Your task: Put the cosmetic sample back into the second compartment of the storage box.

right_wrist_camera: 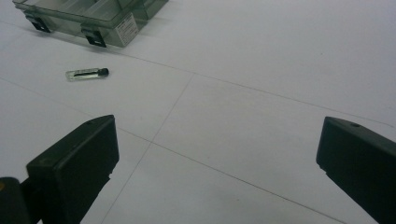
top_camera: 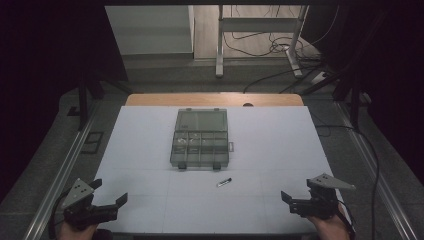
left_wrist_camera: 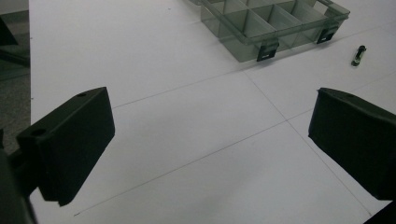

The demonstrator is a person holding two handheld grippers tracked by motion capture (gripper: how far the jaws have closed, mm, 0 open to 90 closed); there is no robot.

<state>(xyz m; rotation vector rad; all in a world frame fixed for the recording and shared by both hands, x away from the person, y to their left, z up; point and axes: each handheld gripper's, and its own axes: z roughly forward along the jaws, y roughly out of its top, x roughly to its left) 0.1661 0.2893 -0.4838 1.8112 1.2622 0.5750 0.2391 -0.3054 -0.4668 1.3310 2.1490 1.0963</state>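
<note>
A clear grey compartment box lies open in the middle of the white table, its lid folded back on the far side. A small clear vial with a black cap lies on the table just in front of the box. My left gripper is at the near left corner, open and holding nothing. My right gripper is at the near right, also open and holding nothing. In the left gripper view, the left gripper faces the box and vial. In the right gripper view, the right gripper sees the vial and box at upper left.
Thin grid lines cross the white table. Metal rails run along both sides of it. Beyond the far wooden edge stand white desk legs with loose cables on the floor.
</note>
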